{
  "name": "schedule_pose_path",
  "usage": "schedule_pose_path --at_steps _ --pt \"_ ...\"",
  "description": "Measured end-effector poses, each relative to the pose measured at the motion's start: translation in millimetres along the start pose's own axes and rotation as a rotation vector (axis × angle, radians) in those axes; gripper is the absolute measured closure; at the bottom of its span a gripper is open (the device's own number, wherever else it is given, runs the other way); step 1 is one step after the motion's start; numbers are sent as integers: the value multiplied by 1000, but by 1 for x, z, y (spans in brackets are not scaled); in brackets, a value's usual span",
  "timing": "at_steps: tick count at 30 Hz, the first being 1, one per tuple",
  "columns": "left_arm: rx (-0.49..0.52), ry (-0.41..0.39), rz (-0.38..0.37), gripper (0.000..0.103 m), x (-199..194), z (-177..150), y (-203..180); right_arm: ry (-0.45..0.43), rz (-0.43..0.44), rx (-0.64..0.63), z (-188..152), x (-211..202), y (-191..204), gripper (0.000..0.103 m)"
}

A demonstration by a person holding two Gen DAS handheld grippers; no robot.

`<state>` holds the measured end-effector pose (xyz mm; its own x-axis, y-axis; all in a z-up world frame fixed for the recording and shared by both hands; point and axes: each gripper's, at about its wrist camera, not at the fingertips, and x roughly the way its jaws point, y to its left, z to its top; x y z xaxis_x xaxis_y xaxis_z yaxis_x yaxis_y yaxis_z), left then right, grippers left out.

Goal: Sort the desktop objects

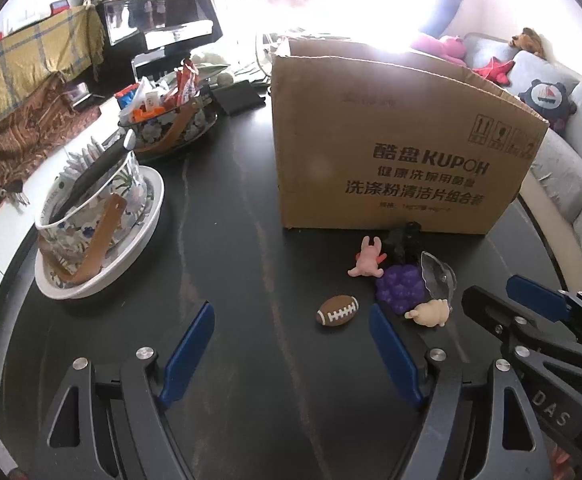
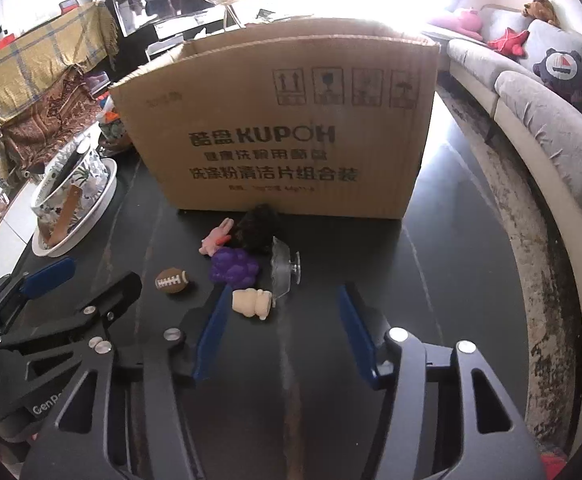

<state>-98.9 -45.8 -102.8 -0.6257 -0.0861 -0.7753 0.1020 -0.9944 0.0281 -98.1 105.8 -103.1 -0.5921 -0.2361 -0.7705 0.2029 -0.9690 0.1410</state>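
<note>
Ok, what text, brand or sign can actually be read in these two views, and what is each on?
"酷盘 KUPOH": cardboard box, front face.
"洗涤粉清洁片组合装": same face, lower line.
Line between those two, and the small line below: too blurred.
Four handling pictograms, one with up arrows: box, upper right.
"DAS": right claw body.
"Gen", cut off: left claw body.

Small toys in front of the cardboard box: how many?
6. Pink bunny and black toy nearest the box; purple grapes just before them; clear piece beside the grapes; cream figure and football nearest the cameras. More may hide behind.
</note>
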Motion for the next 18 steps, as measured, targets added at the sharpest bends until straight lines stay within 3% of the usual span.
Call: schedule_pose_path --at_steps 18 --pt "-5 36 -36 37 28 5 -7 54 -8 21 2 33 -6 63"
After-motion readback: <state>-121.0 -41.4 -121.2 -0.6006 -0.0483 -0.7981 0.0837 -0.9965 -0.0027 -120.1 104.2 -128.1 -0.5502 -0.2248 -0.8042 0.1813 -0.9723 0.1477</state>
